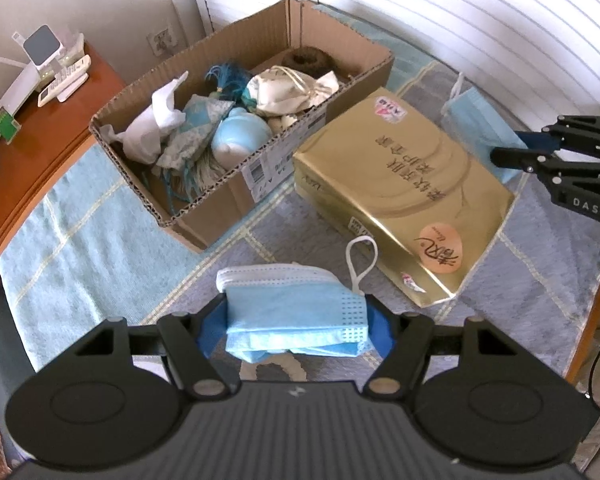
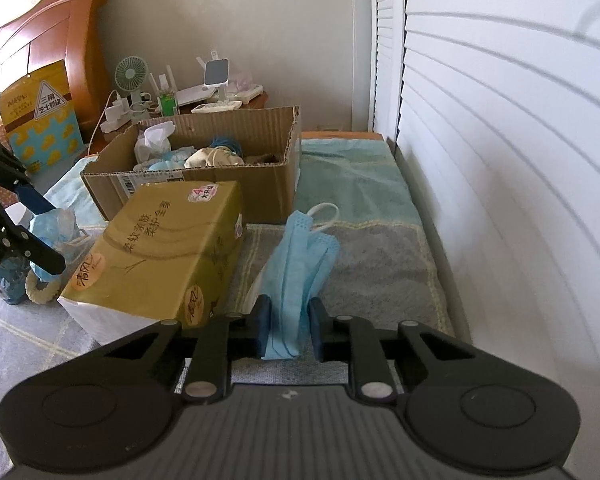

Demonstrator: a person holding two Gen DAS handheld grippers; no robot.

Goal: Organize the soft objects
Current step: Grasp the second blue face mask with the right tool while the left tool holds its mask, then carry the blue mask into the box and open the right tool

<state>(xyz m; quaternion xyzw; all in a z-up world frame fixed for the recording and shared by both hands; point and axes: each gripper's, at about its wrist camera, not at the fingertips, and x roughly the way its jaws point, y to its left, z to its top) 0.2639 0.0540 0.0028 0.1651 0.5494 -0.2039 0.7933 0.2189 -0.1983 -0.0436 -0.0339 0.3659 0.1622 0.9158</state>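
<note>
My left gripper (image 1: 296, 320) is shut on a folded blue face mask (image 1: 296, 312) with a white ear loop, held above the checked cloth. My right gripper (image 2: 288, 320) is shut on a second blue face mask (image 2: 300, 264) that hangs upright between its fingers; it also shows in the left wrist view (image 1: 480, 128) at the far right, behind the gold pack. An open cardboard box (image 1: 204, 204) holds several soft things: white cloth, a blue round toy, a drawstring pouch. The box also shows in the right wrist view (image 2: 220, 188).
A gold tissue pack (image 1: 396, 192) lies right of the box, between the two grippers. A wooden nightstand (image 1: 40, 148) with small devices stands at the left. White slatted doors (image 2: 500, 160) close the right side. A yellow bag (image 2: 36, 112) leans on the headboard.
</note>
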